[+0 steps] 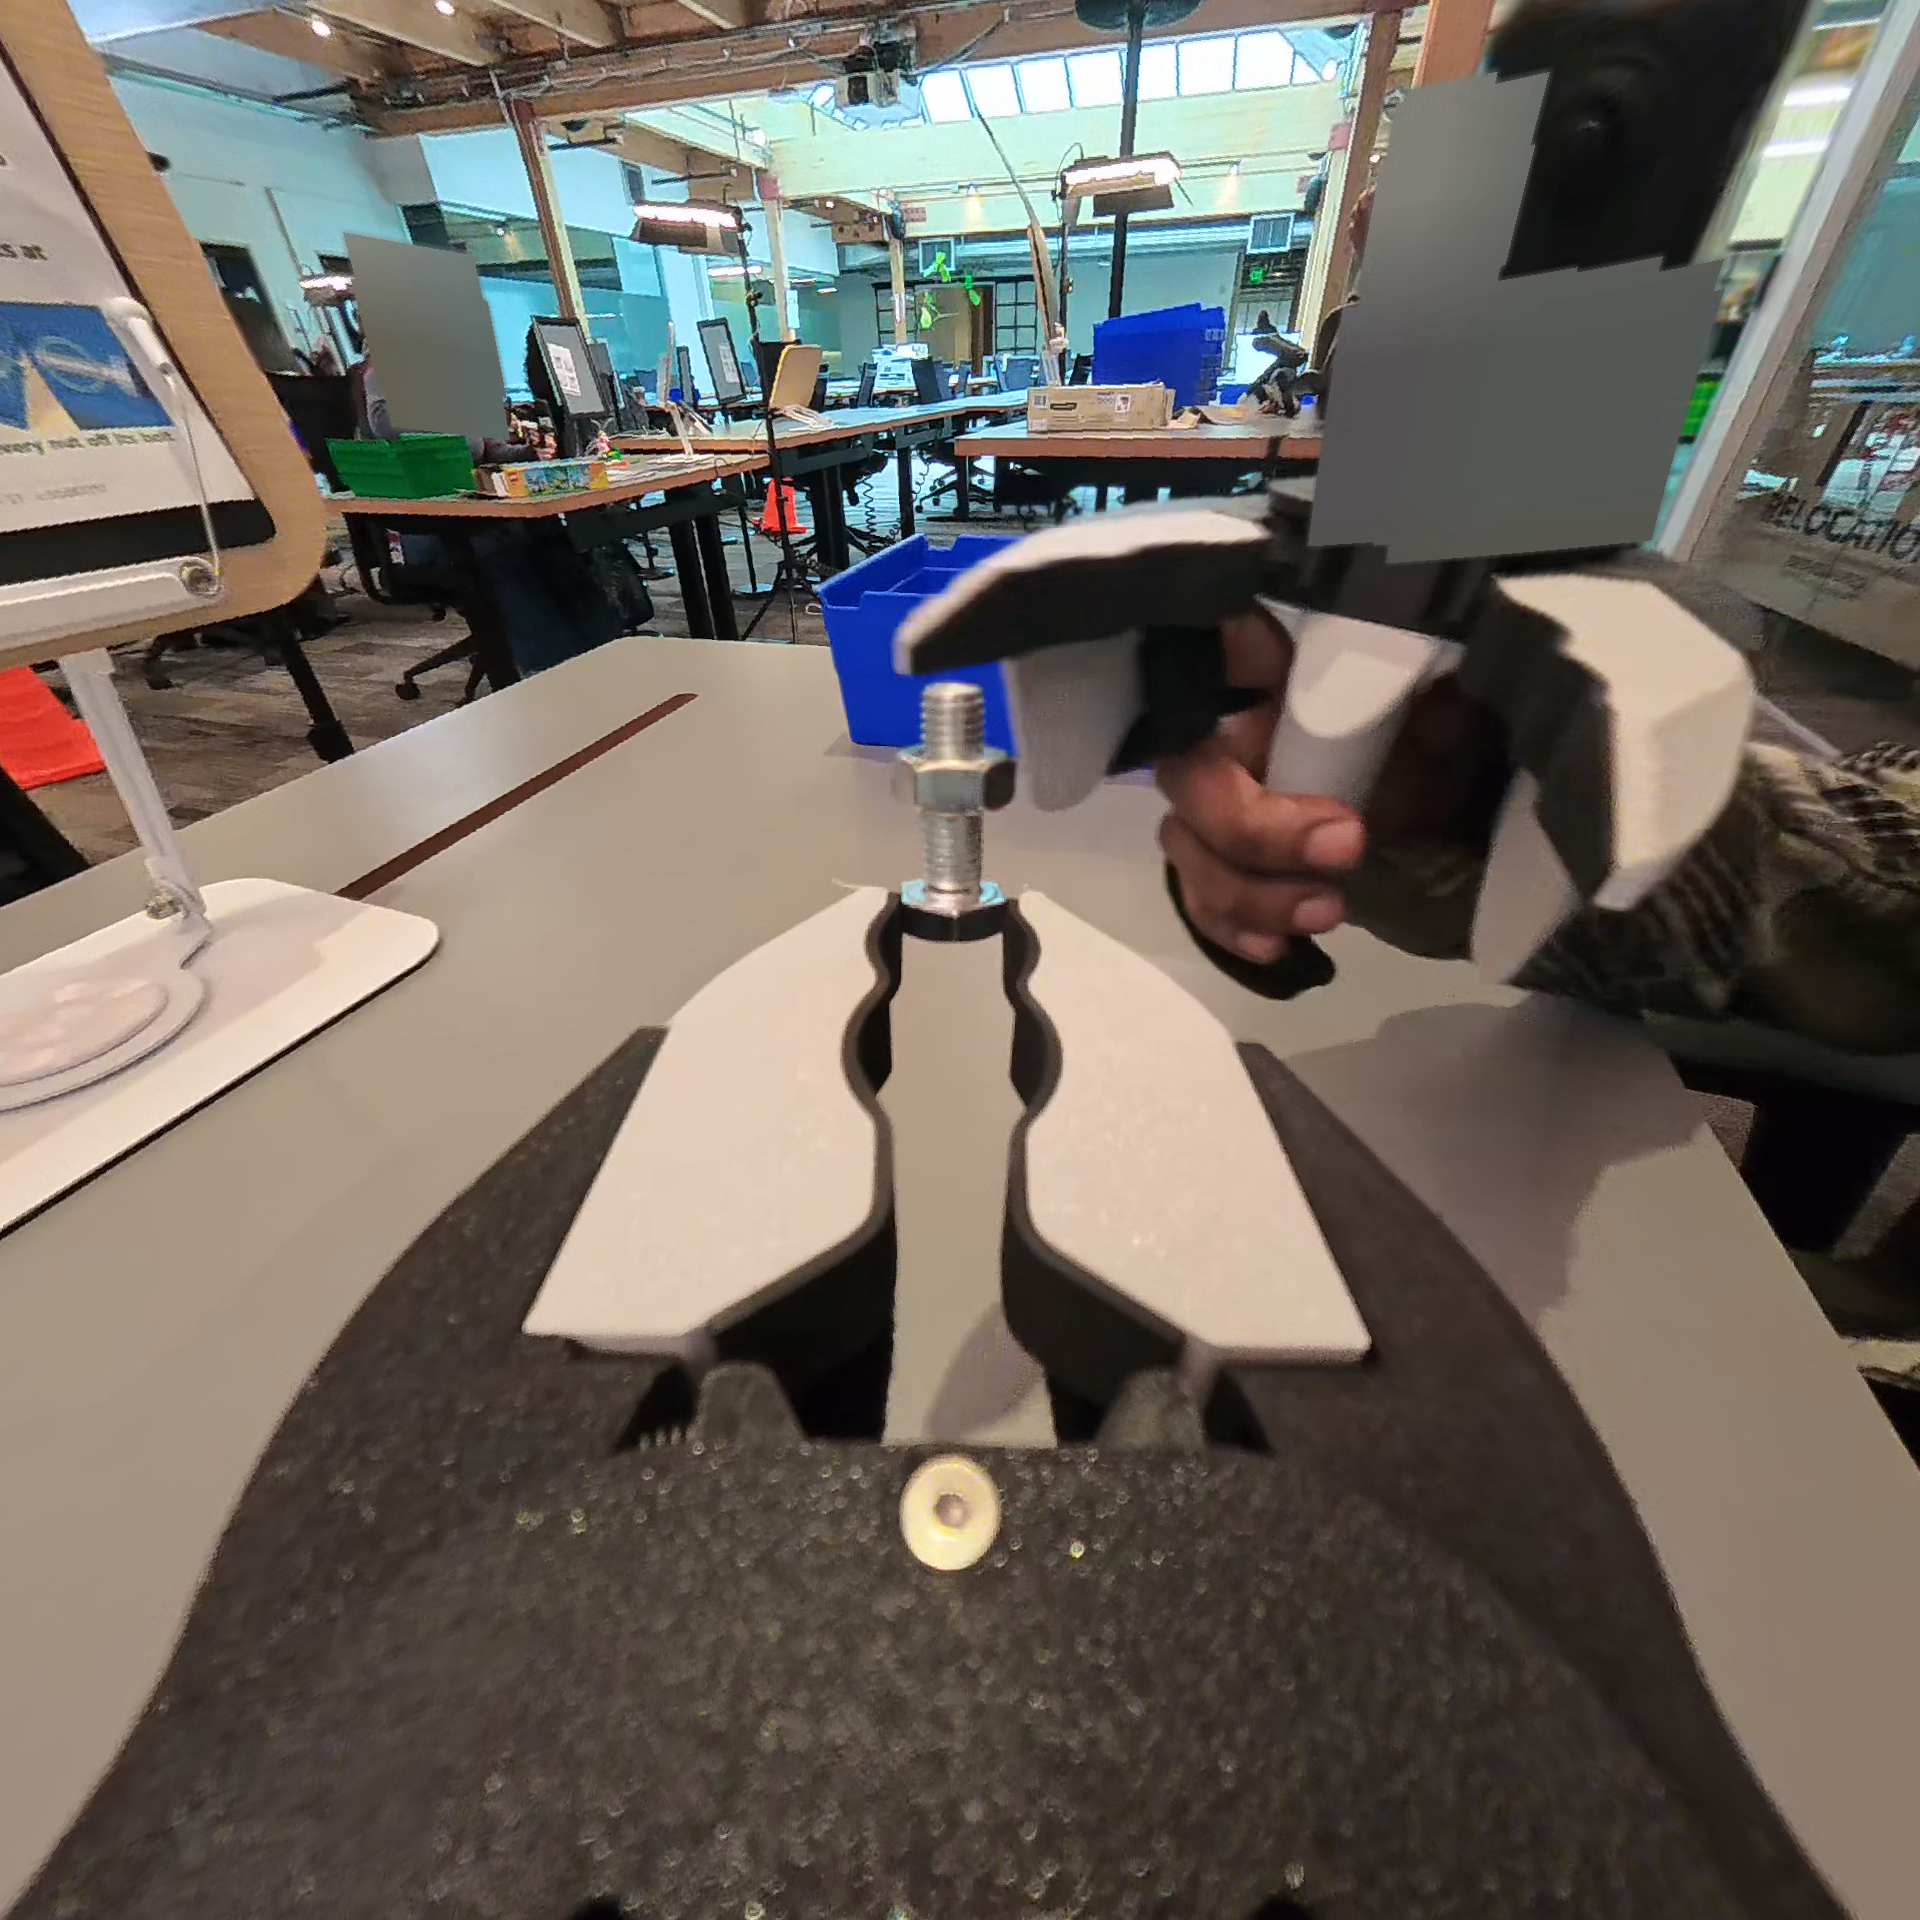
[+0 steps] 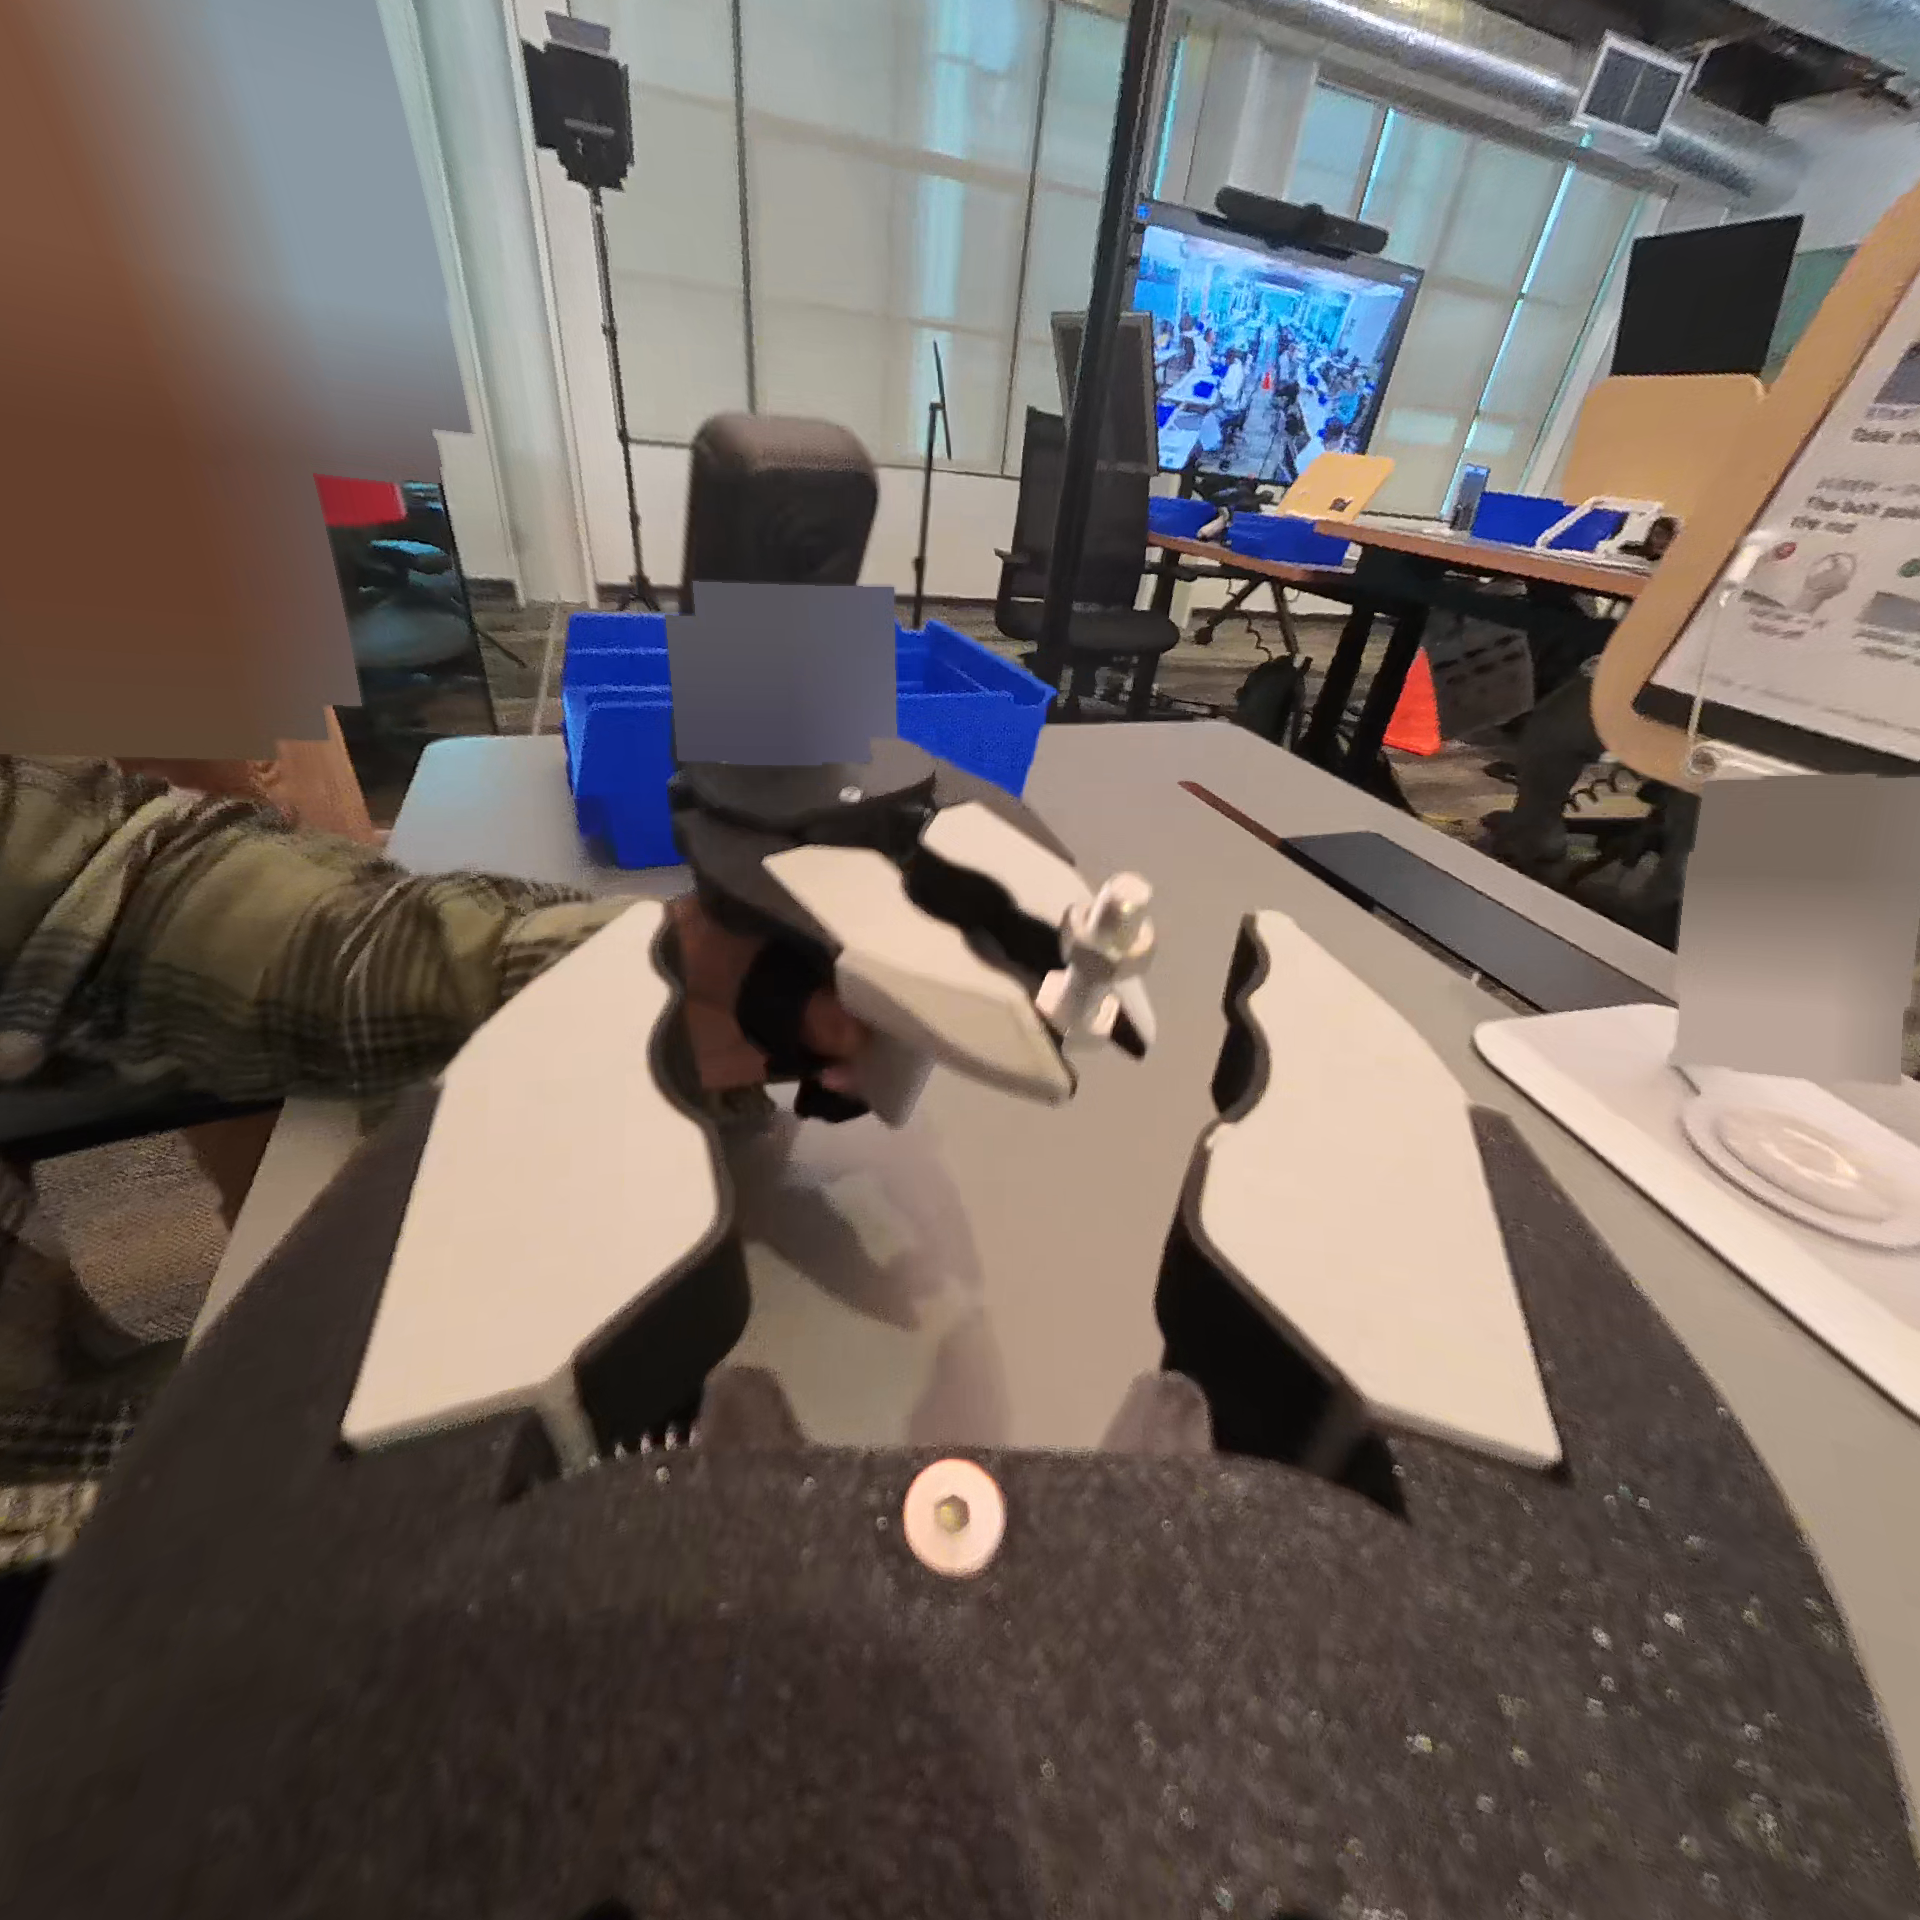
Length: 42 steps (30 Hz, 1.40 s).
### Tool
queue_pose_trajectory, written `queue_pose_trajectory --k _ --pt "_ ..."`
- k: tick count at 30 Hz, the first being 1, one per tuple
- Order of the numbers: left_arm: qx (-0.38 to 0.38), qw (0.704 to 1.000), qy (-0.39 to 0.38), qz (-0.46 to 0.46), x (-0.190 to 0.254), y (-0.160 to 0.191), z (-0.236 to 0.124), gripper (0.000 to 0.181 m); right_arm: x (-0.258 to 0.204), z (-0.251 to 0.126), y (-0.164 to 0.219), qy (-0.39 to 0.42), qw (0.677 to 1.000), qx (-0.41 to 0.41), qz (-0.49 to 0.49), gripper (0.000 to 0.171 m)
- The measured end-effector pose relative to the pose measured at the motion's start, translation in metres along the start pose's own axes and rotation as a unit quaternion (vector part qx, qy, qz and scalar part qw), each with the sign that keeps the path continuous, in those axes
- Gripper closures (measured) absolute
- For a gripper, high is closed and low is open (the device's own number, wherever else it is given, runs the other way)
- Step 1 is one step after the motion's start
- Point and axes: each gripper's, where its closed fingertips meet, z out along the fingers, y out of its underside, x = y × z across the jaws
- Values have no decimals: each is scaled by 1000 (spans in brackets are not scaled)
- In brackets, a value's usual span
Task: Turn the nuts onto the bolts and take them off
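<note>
**Bolt held upright, nut partway down the thread**

Grey table in an open office, with a blue bin behind the bolt and a tablet stand to the bolt's left.

1. Left gripper: narrow, clamped on the bolt at its head. The bolt's long axis runs upward from the fingertips, threaded end on top.
2. Nut: seated partway along the thread, with bare thread showing above and below it.
3. Right gripper: jaws wide, holding nothing. In the left wrist view it sits just to the right of the bolt, one finger over the bolt's tip and the other beside the nut. Whether that finger touches the nut cannot be told.
4. Judgement: the right gripper is the nearer one to the nut and would need to close across its flats.
5. Blue bin: dividers are visible inside; contents cannot be made out
</note>
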Motion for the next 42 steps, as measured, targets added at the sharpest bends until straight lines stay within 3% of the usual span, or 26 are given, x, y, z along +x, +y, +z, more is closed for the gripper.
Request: queue_pose_trajectory --k 2,4,6,10,13,21,23,29,32,34,37,39,42 --pt "3 1000 -1 0 2 -1 1 163 -5 11 3 -33 999 -9 16 76" --pt "-3 1000 -10 4 -1 0 -1 163 -17 8 7 -38 999 -12 25 65" --pt "0 1000 -15 -3 -5 -1 -3 164 -24 -6 13 -31 999 -19 12 81" --pt "4 1000 -1 -2 -1 -2 -2 163 1 -20 -5 11 1000 11 7 96" --pt "5 1000 11 3 7 -3 1 163 17 -14 -15 12 1000 17 -1 116" --pt "6 1000 26 10 13 -4 2 163 18 6 -1 -30 999 -24 10 141" --pt "5 999 32 10 16 -3 3 163 17 8 3 -36 999 -29 24 155" --pt "4 998 63 -16 24 0 8 158 21 -5 1 -12 998 -7 62 162" --pt "-4 998 64 -21 25 5 11 147 36 -41 -16 24 997 11 76 162" --pt "-13 998 60 -20 25 9 14 136 61 -85 -29 83 996 -6 45 162" --pt "-14 997 69 -19 29 11 17 132 119 -179 -46 210 976 -63 4 162" --pt "-15 997 77 -15 32 13 18 128 166 -253 -47 307 945 -108 -3 162" --pt "-18 997 77 -4 35 14 21 127 226 -350 -16 414 891 -180 46 162"
